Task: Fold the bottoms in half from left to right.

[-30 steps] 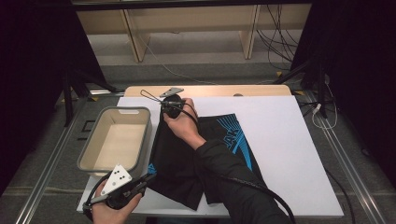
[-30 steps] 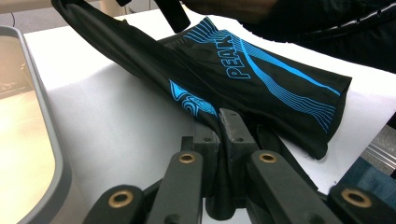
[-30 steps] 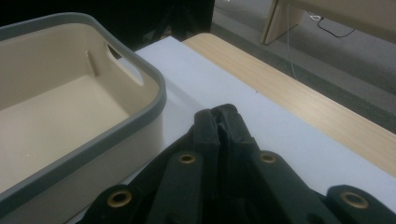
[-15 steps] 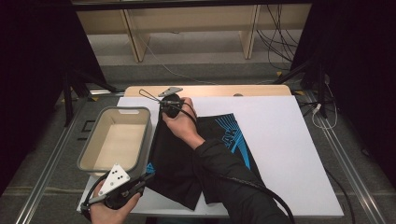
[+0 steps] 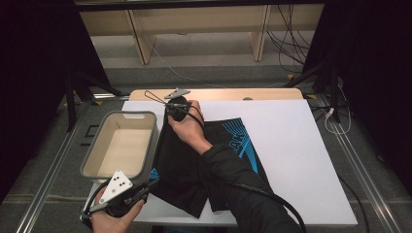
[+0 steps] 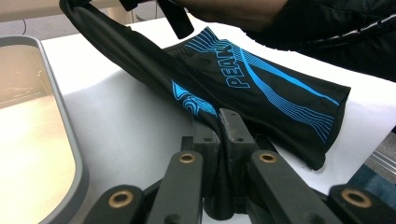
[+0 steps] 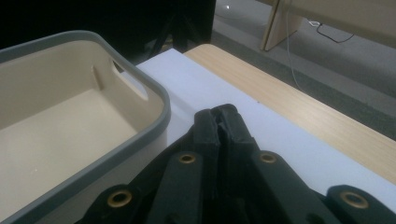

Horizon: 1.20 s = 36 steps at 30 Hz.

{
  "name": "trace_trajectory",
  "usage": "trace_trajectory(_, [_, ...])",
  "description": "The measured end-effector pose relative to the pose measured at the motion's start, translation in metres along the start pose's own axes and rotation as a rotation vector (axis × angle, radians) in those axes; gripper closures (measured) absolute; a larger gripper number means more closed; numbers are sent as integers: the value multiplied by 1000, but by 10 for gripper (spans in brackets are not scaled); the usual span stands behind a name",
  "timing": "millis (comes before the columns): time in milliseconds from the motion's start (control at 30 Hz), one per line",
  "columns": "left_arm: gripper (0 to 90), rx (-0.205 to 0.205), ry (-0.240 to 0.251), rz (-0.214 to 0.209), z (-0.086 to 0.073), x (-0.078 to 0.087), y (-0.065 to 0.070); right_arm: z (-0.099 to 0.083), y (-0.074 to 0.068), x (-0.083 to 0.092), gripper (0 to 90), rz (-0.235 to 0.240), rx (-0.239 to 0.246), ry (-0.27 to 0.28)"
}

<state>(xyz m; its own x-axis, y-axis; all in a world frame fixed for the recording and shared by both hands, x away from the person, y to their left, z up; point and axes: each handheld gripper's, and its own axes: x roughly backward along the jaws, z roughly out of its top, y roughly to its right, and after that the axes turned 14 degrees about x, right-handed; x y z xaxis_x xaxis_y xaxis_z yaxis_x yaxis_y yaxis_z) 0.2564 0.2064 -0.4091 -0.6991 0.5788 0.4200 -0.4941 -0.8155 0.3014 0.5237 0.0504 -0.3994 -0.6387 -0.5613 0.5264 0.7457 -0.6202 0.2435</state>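
Black fabric with bright blue line work, a pair of shorts [image 5: 194, 165], lies on the white sheet [image 5: 301, 160] that covers the table, just right of the beige tub [image 5: 121, 145] with its grey rim. In the high view the person's right forearm and dark sleeve lie across the middle of the garment and hide much of it. The right gripper [image 5: 171, 112] sits at the garment's far left corner, under the hand, so its jaw tips are hard to make out there. The left gripper [image 5: 145, 188] is at the near left corner, by the table's near edge, with its grey plate on top; the hand holding it is cut off by the bottom of the frame.

In the left gripper view the two black jaws are pressed together on a fold of the shorts [image 6: 252, 88], which stretch from the jaws up and away toward the other hand at the top left. Blue lettering shows on the cloth, and its first letters may be hidden by a fold. The tub's rim [image 6: 70, 140] is cut off at the left.

In the right gripper view the jaws stand together, and dark cloth bunches around their base; whether cloth is pinched between the tips is hard to tell. The tub [image 7: 159, 100] fills the left, its inside bare, with the wooden table edge [image 7: 317, 121] far right.
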Motion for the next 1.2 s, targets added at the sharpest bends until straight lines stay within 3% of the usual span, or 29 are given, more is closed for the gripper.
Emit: trace_trajectory(1200, [854, -2, 52, 8, 5, 10, 1, 13, -3, 2, 868, 4, 0, 48])
